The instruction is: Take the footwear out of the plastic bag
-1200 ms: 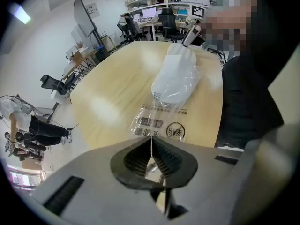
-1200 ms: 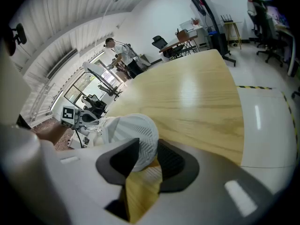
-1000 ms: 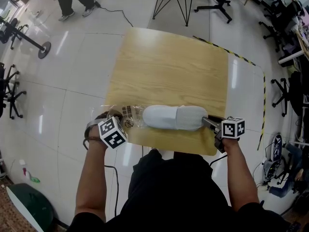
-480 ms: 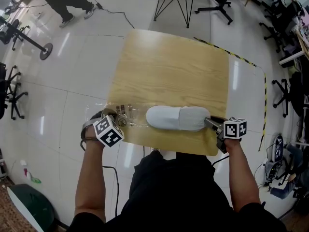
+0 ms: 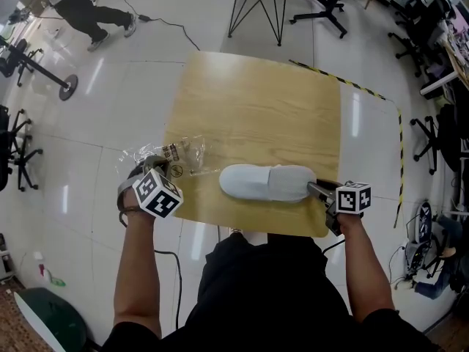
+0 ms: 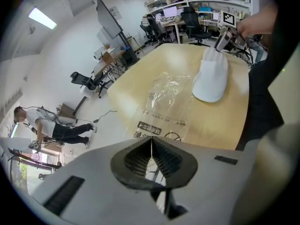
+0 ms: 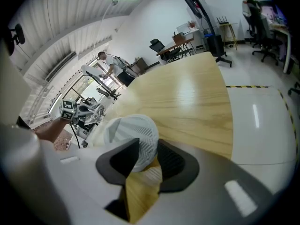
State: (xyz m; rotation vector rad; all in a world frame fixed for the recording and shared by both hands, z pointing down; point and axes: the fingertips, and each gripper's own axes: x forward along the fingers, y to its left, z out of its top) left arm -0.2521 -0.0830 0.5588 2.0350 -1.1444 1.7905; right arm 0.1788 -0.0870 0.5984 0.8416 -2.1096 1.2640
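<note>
The white slipper [image 5: 265, 182] lies along the tabletop's [image 5: 256, 108] near edge, long axis left-right, its heel clamped in the right gripper's [image 7: 140, 165] jaws, its toe towards the left gripper [image 6: 151, 149], whose jaws pinch the plastic bag [image 5: 176, 152], apparently empty, beside it.

Open wood across far half of table [image 5: 256, 101], slipper [image 5: 265, 182] and plastic bag [image 5: 167, 155] along near edge
</note>
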